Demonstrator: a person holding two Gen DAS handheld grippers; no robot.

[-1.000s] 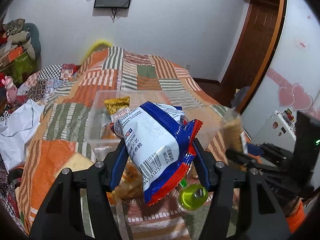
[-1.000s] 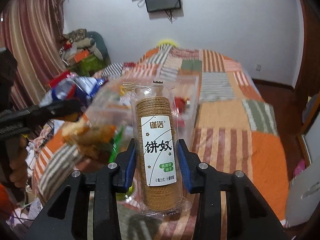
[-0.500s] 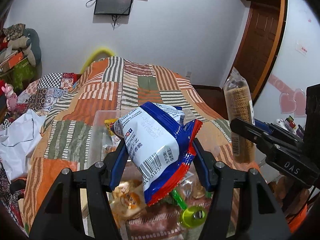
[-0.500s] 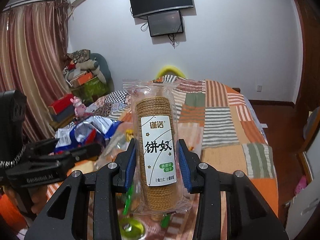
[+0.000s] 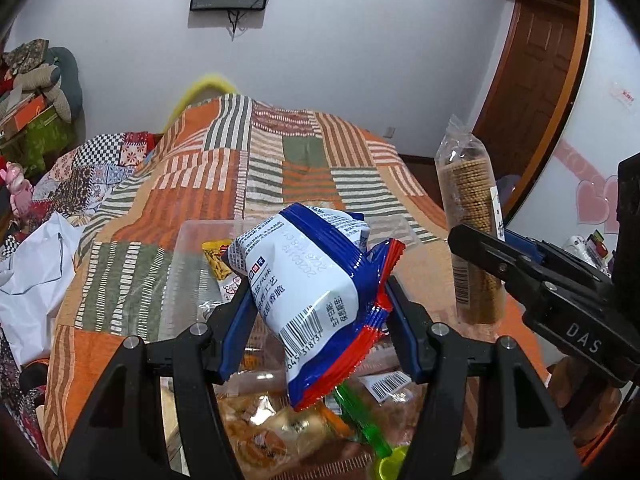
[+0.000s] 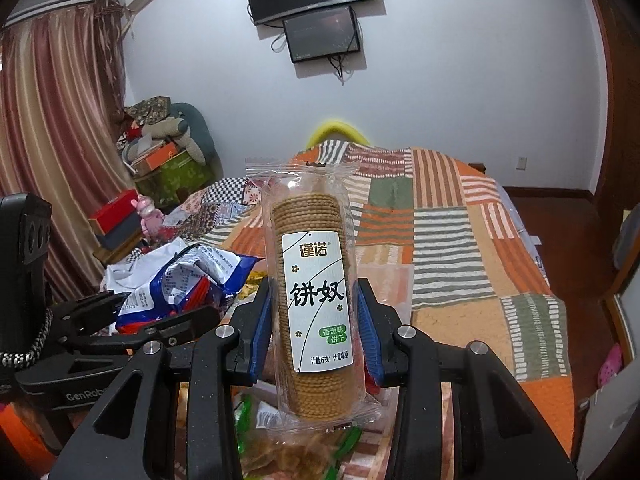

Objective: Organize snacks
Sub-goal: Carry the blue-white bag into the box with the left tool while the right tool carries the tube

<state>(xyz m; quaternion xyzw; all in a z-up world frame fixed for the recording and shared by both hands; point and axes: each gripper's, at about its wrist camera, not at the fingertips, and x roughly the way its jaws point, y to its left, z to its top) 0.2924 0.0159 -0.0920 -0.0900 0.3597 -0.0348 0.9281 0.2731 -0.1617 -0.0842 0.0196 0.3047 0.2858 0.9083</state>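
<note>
Both hands have lifted their snacks clear of the pile, and the clear bin now sits lower and nearer in both views.

On the patchwork bed (image 5: 304,168), the clear bin (image 5: 188,264) lies near the foot edge, with loose wrapped snacks (image 5: 276,432) heaped just in front of it, so the carry toward the bin looks under way and neither packet is placed yet. The left gripper (image 5: 320,312) has its jaws partly spread and pinching the blue-and-white snack bag (image 5: 308,292), which is puffy, tilted, and red-edged at its seam, held above the pile. The right gripper (image 6: 312,332) has its jaws drawn close, clamping the biscuit sleeve (image 6: 314,292): a tall clear wrapper of stacked round biscuits with a white label, held upright above the bed's near edge, beside the bag.
</note>
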